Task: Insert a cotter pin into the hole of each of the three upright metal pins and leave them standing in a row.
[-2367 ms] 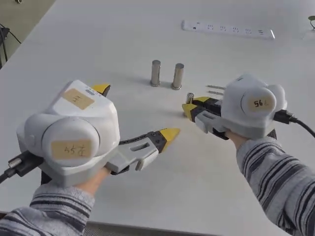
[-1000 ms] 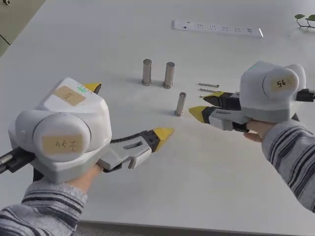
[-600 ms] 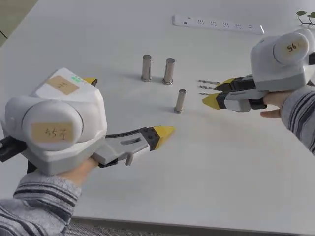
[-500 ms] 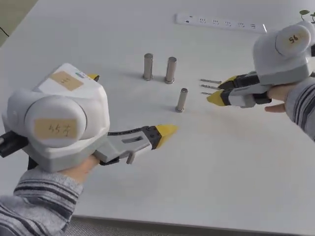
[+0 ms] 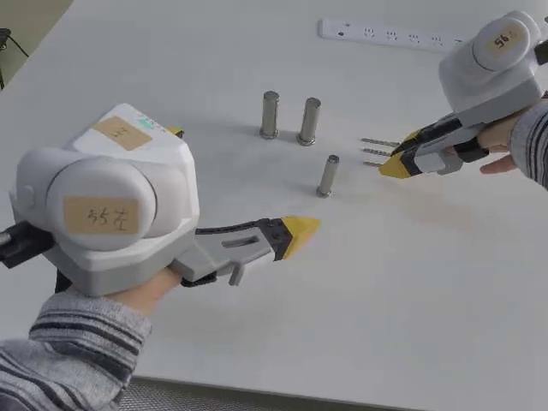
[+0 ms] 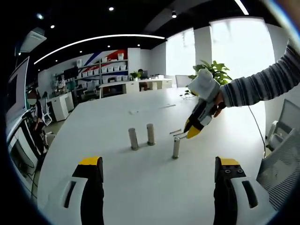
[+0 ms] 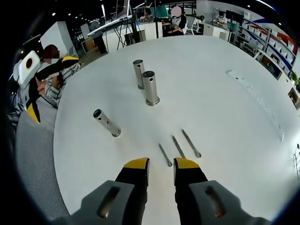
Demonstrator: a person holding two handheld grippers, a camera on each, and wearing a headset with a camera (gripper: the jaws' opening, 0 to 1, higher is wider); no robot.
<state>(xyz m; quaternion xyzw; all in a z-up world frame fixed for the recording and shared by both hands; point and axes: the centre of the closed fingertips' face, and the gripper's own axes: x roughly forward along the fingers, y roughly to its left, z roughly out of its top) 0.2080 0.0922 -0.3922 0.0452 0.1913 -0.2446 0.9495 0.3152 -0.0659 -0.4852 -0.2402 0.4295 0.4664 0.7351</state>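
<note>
Looking down on a white counter. Upright near its middle, 3 short silver cylindrical metal pins: rear left pin and rear right pin close side by side, front pin apart from them and nearer the person, so not yet 1 row. Cross-holes too small to make out.

Just right of the front pin, 3 thin grey wire cotter pins, flat on the counter, near-parallel and close together. None inserted yet.

Right hand-held gripper, white with yellow tips, hovering just short of the cotter pins and pointing along them. Jaws narrowed to a slim gap, holding nothing.

Left hand-held gripper low over the near counter, well apart from the work. Jaws spread wide, empty.

Long white power strip at the far edge.

Handling, as a judgement: cotter pins probably very light, stiff and smooth, and flush to a hard surface, so likely to skid or roll under closing tips. Best pinched across the shank towards 1 end, leaving the other end free to enter a hole. Metal pins probably solid and weighty but narrow-based, so easily toppled by a sideways push; worth steadying low on the body with the left.
</note>
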